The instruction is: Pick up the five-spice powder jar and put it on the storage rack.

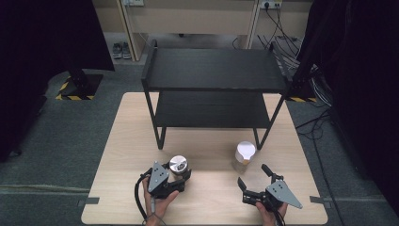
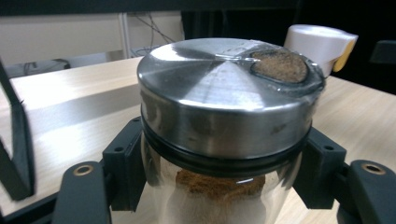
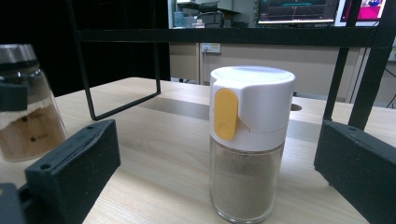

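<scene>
A black two-tier metal rack [image 1: 214, 89] stands across the far half of the pale wooden table [image 1: 122, 155], its thin legs and low base rails closing off the far edge, while its lower shelf stays open from the near side. In front of it, a glass jar with a brushed-steel lid [image 1: 178, 165] stands near the middle of the near half with black jaws at both its sides, and a glass shaker with a white cap and yellow tab [image 1: 244, 155] stands upright towards the right, just before the rack's right front leg. Bare tabletop lies between the two jars, along the near edge, and at the left and right edges beside the rack.
</scene>
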### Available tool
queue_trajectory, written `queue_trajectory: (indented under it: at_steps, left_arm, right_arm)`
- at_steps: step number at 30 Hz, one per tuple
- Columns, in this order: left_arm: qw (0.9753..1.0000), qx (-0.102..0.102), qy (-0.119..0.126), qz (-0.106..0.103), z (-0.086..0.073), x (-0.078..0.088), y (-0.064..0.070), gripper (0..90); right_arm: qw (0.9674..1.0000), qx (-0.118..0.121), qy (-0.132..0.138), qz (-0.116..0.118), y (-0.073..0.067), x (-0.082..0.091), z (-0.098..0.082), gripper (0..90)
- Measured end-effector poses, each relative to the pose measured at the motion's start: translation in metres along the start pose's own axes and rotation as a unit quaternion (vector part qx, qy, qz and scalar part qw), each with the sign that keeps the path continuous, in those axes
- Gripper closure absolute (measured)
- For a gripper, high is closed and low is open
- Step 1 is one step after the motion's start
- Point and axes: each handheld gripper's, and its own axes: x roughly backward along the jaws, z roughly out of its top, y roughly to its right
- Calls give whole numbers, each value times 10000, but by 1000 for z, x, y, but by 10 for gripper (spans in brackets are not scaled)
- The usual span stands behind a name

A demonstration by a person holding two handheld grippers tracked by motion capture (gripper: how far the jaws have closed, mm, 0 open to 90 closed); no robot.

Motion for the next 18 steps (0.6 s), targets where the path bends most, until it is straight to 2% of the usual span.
queue_trajectory:
  at_steps: [9, 18]
  left_arm:
    - [9998, -101, 81, -168, 26, -1, -2, 308]
    - [9981, -285, 71, -538, 65, -3, -10, 307]
  right_arm:
    - [10000, 4, -3, 3, 0, 0, 0, 5]
    - [10000, 18, 1, 18, 1, 0, 0, 5]
